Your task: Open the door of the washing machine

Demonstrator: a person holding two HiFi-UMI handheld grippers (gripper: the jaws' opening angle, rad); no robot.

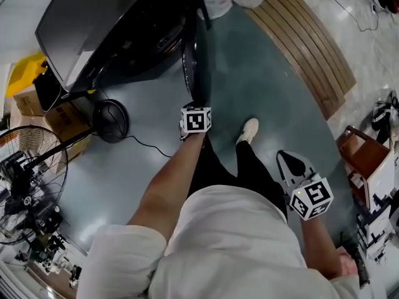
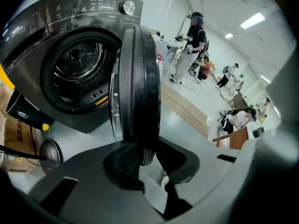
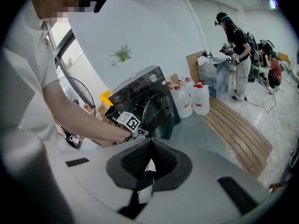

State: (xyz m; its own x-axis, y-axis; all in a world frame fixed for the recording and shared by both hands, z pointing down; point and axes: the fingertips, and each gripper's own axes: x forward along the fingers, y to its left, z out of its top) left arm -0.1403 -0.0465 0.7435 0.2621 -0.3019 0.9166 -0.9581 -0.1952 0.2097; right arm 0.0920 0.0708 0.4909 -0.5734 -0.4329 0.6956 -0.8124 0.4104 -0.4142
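**1. Task status.** The washing machine [image 1: 106, 23] is the reference for all positions below.

- The door [image 2: 135, 78] is already off the machine's front. It stands swung out on its hinge, roughly square to the front panel.
- The drum [image 2: 77, 73] is fully exposed behind it.
- Judged from this, the opening itself is done. What remains is at most a little more swing and taking the tool off the door.

**2. Gripper states.**

- The left gripper [image 2: 147, 158] is at the door's free edge, on the side away from the machine. Its jaws are spread, with the lower rim of the door between the pads. No firm pinch on the rim is visible.
- The right gripper [image 3: 149, 143] is held well back from the machine. Its jaws are pressed together with nothing between them.

**3. What each view adds.**

- The head view gives the layout: the machine's top, the door edge-on, the person's forearm reaching to it, and a floor fan [image 1: 31, 161] off to the machine's side.
- Only the left gripper view shows the drum interior, the control knob [image 2: 127, 7] on the machine's top panel, and the rim sitting between the pads.
- Only the right gripper view shows the machine from a distance, with white bottles [image 3: 194, 99] just beside it and another person [image 3: 236, 45] standing farther off.
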